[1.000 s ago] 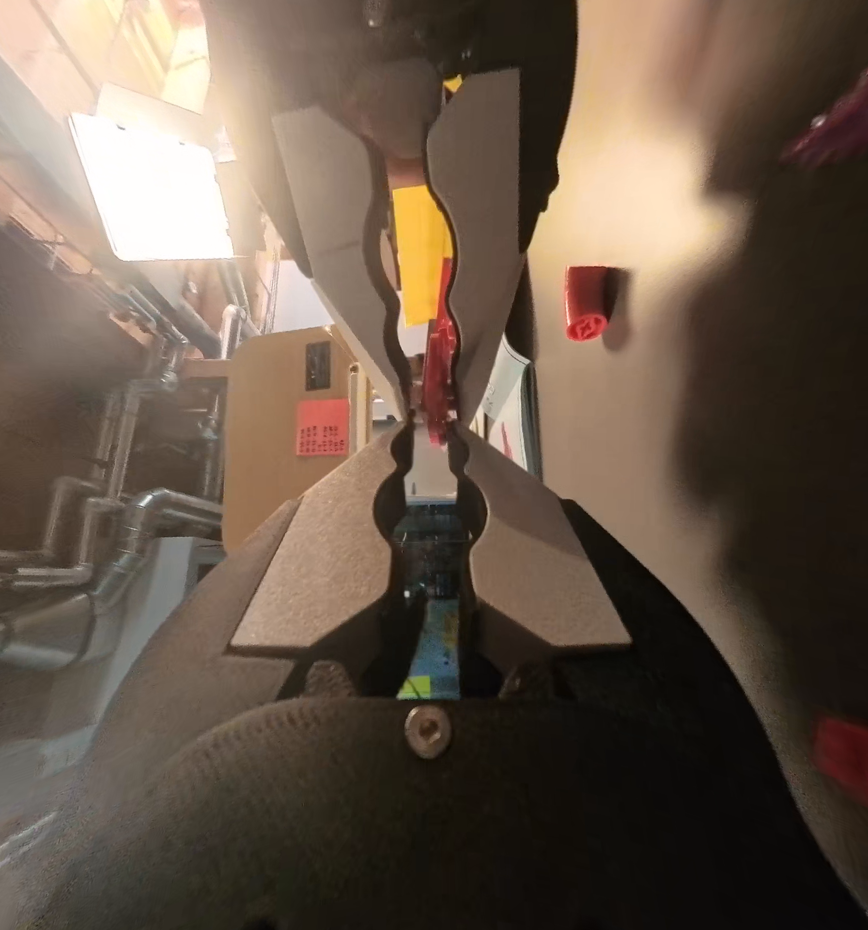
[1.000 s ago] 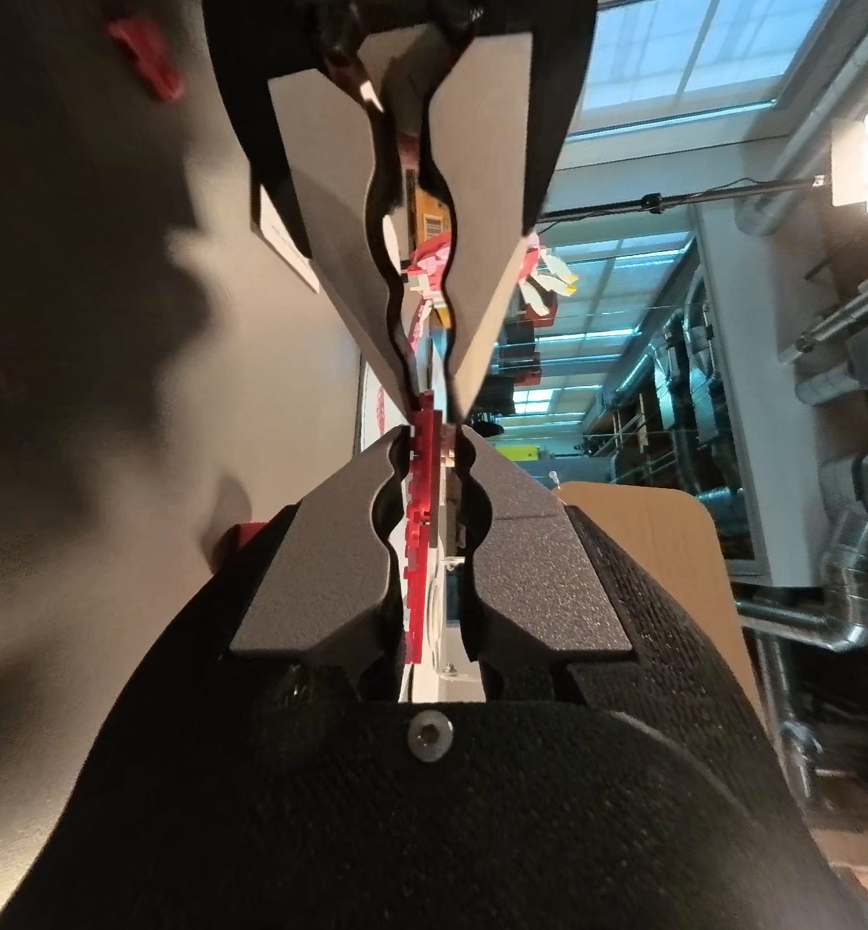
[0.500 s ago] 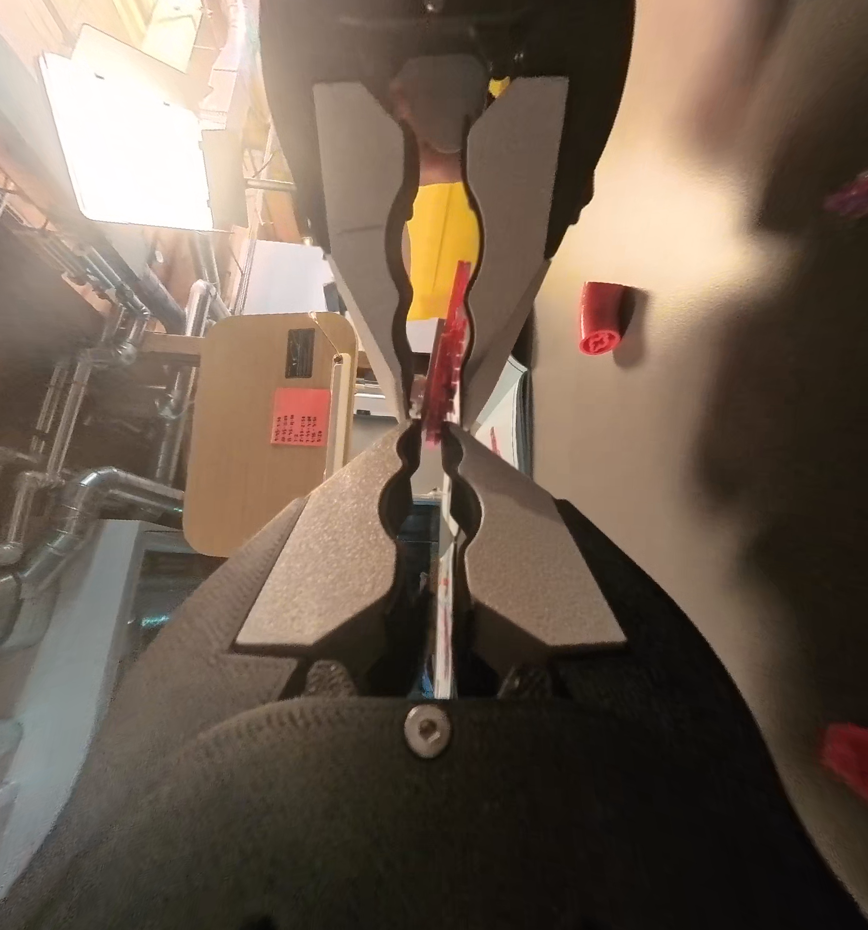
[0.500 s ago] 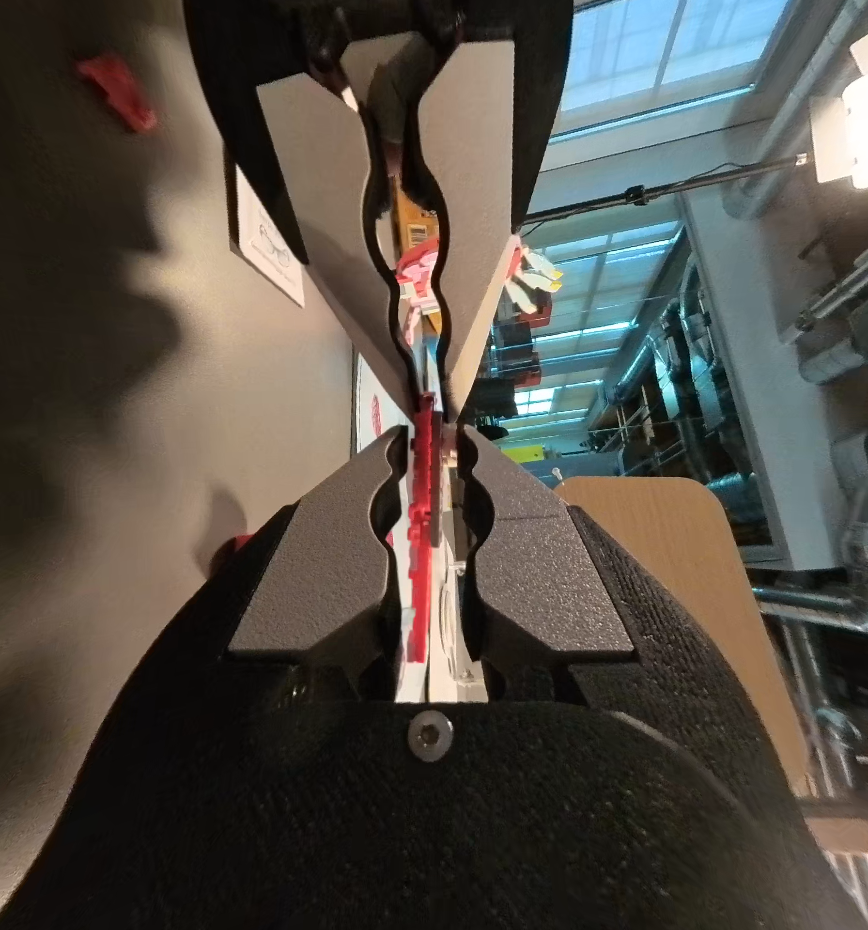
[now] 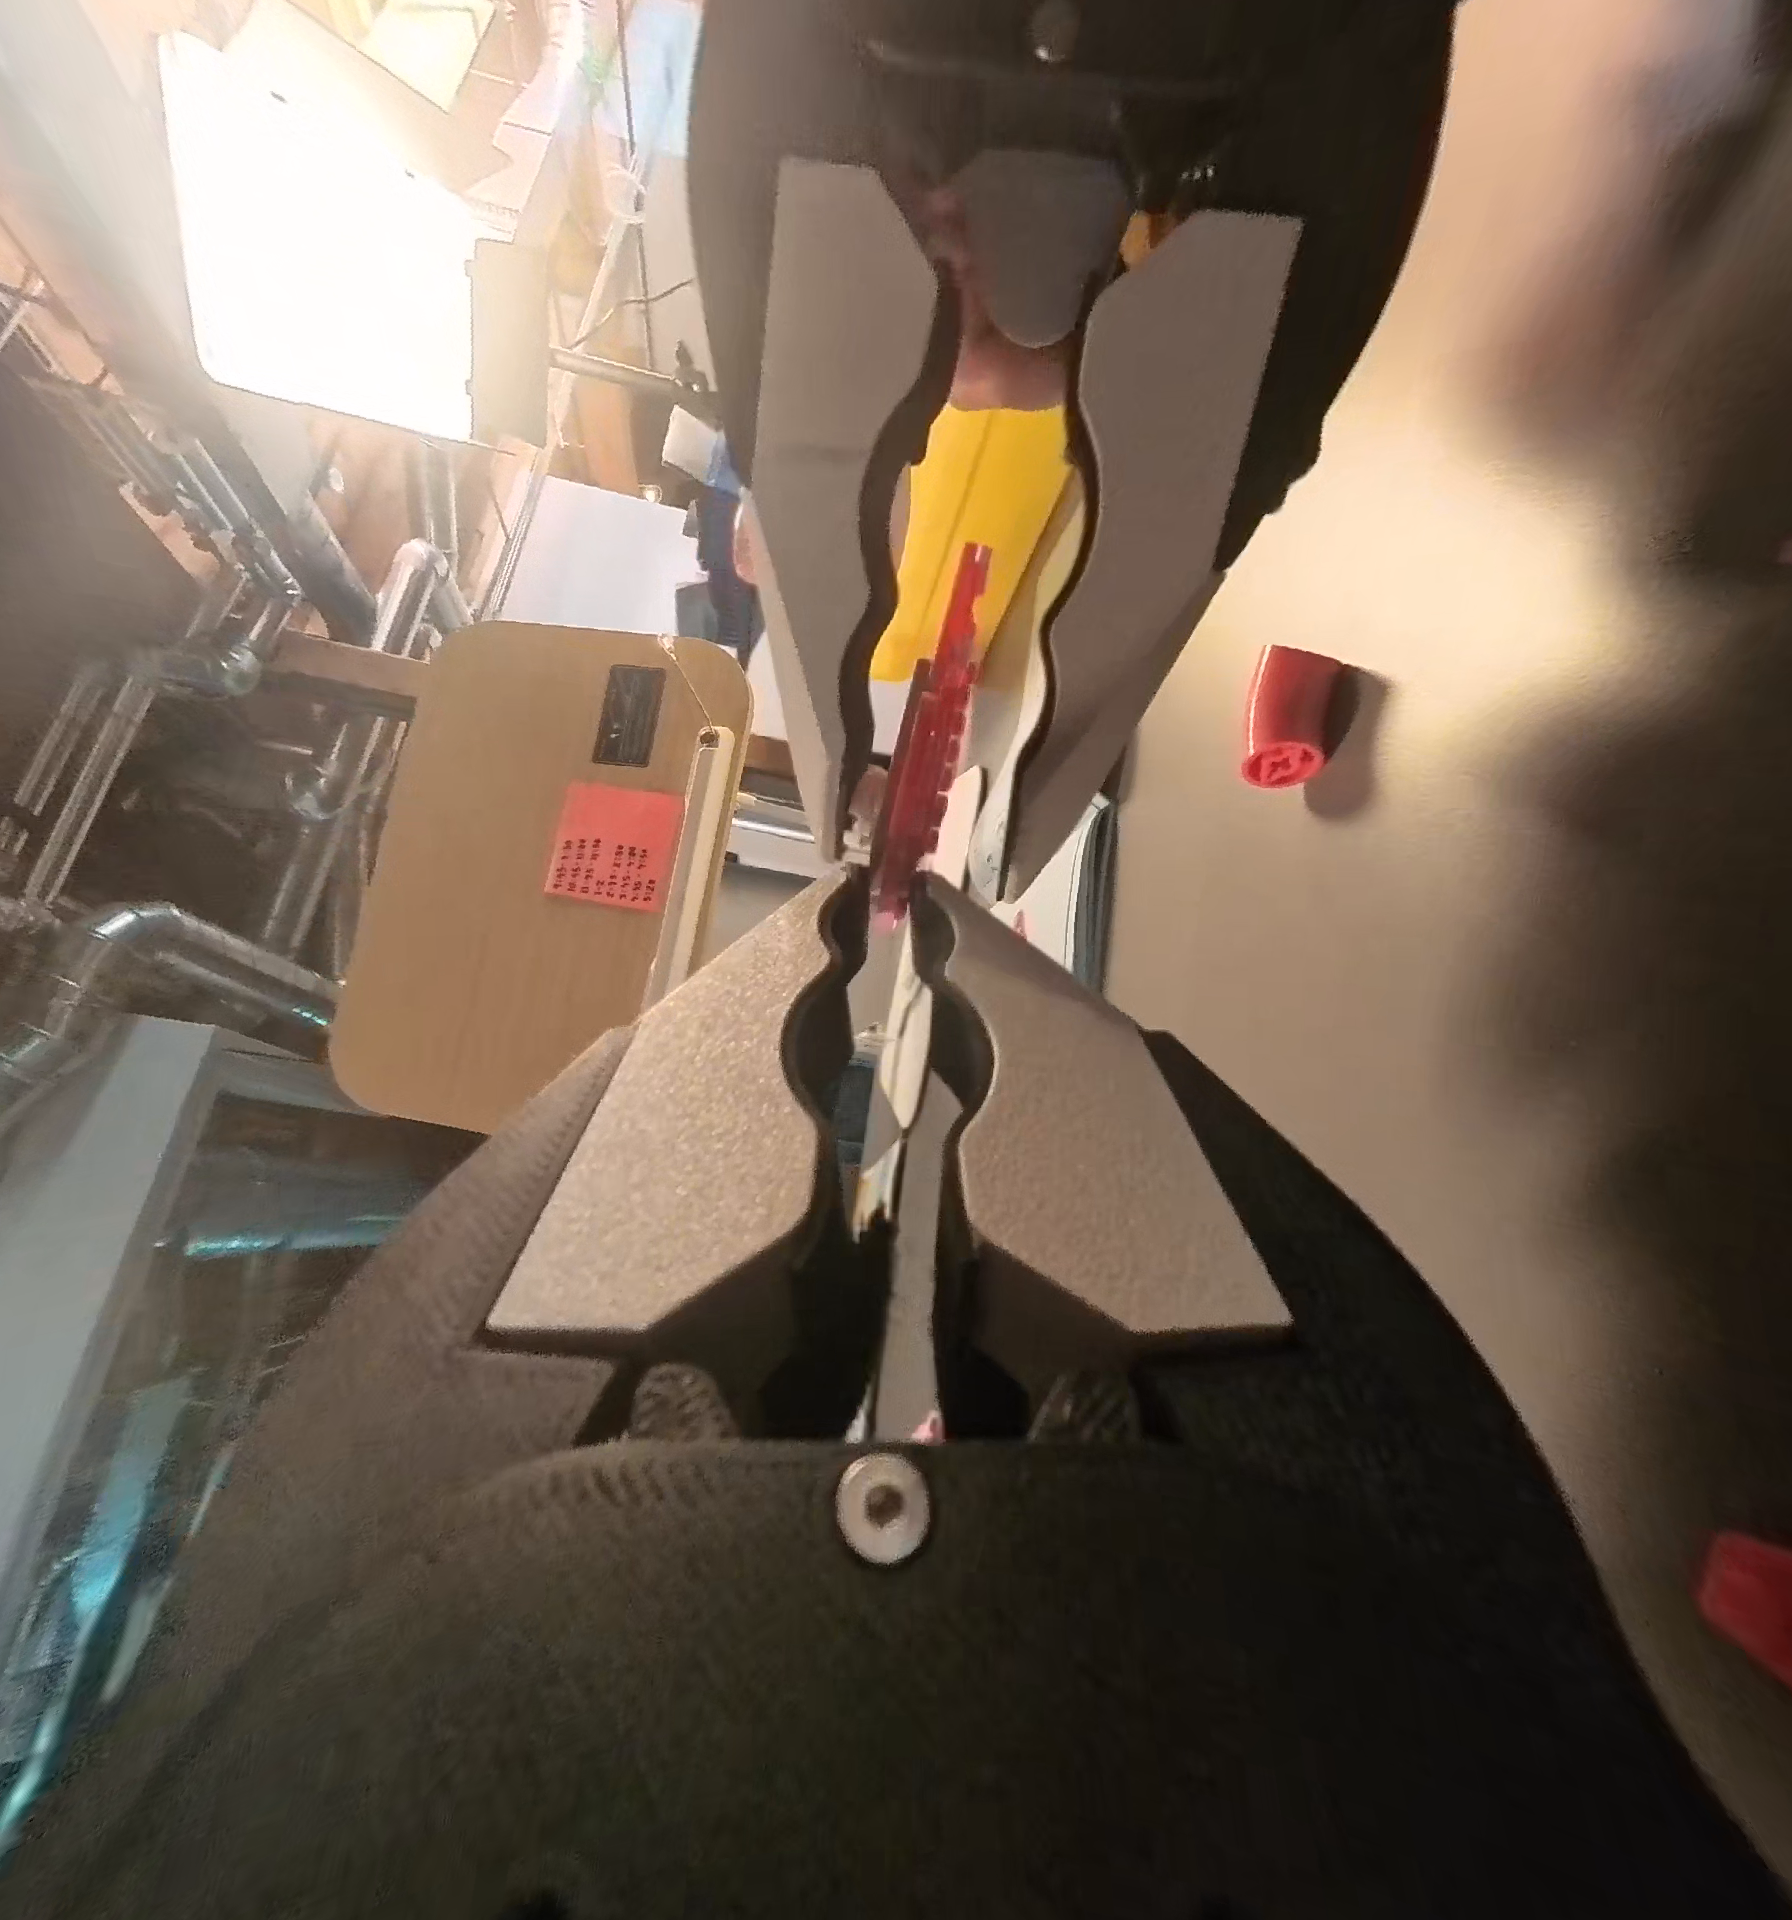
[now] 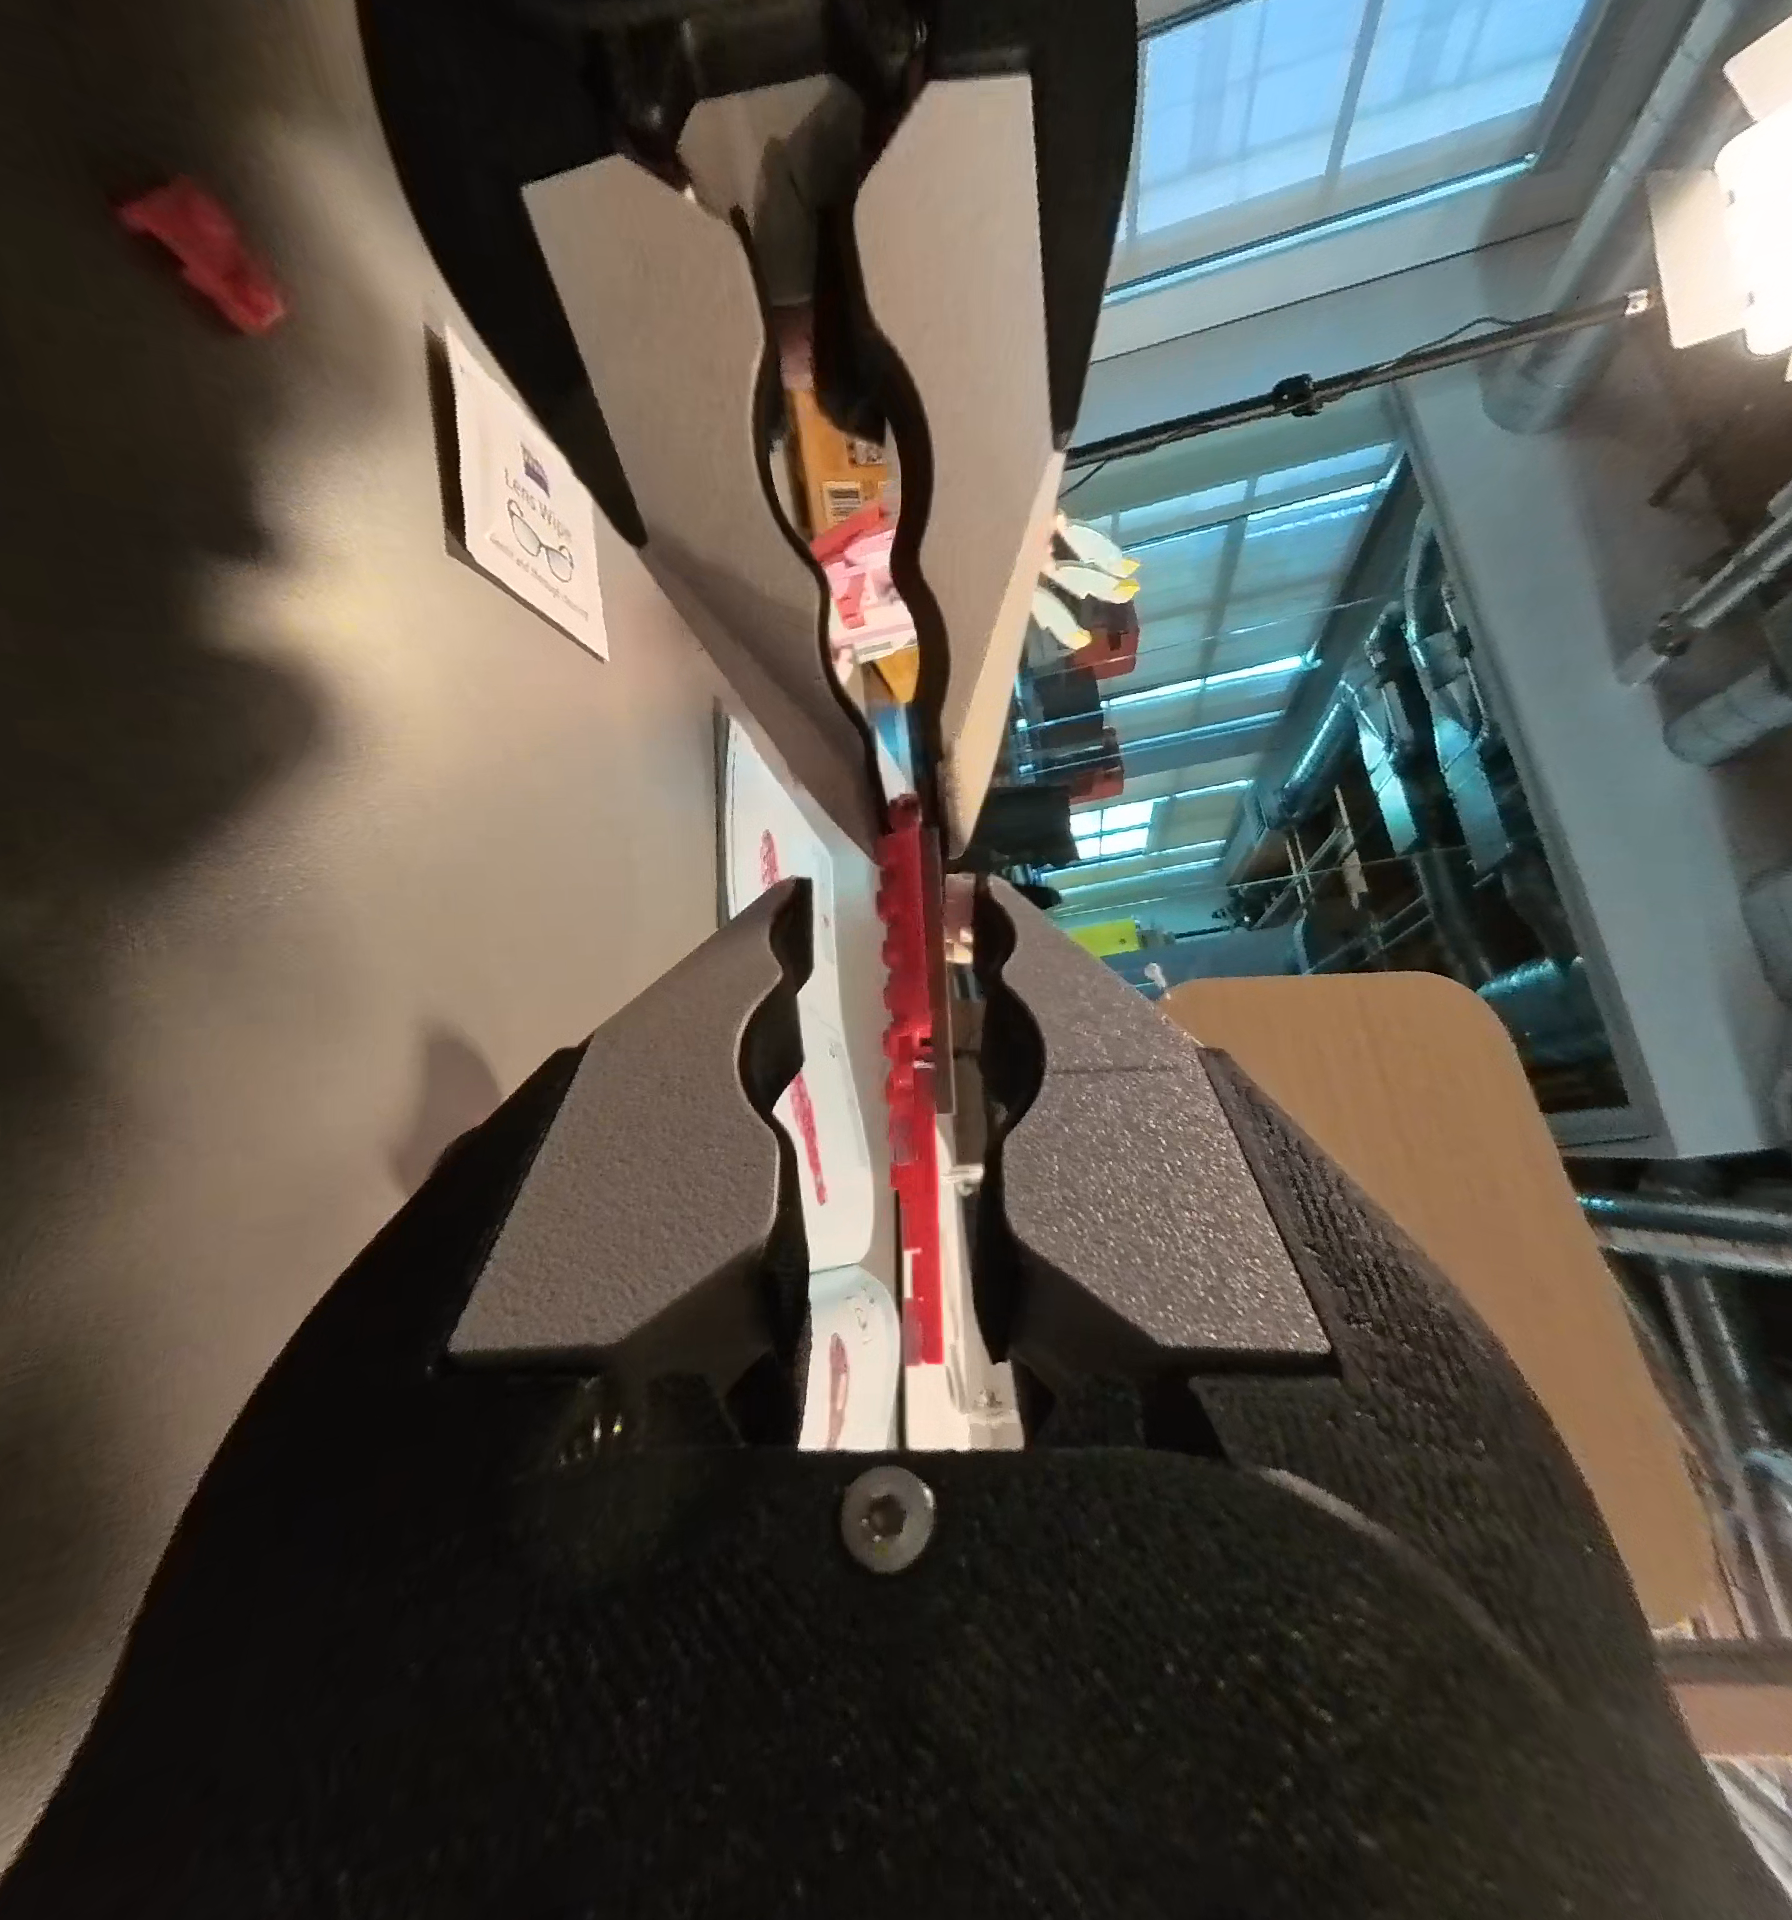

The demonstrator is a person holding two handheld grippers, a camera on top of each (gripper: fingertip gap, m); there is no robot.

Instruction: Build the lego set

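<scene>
While the left gripper (image 5: 897,899) was apparently clamped on the red toothed strip's (image 6: 907,1049) upper-centre end, the right gripper (image 6: 897,914) was spread, pads clear.

Each gripper has a coarse, black, woven-textured body with one silver hex-socket screw (image 5: 881,1507) sunk in its middle (the same on the right one (image 6: 886,1525)). Its two fingers (image 5: 684,1164) are flat, grey, grainy wedges whose inner edges are cut in wavy scallops, lined black. The opposite gripper's fingers (image 6: 643,436) look paler grey.
</scene>
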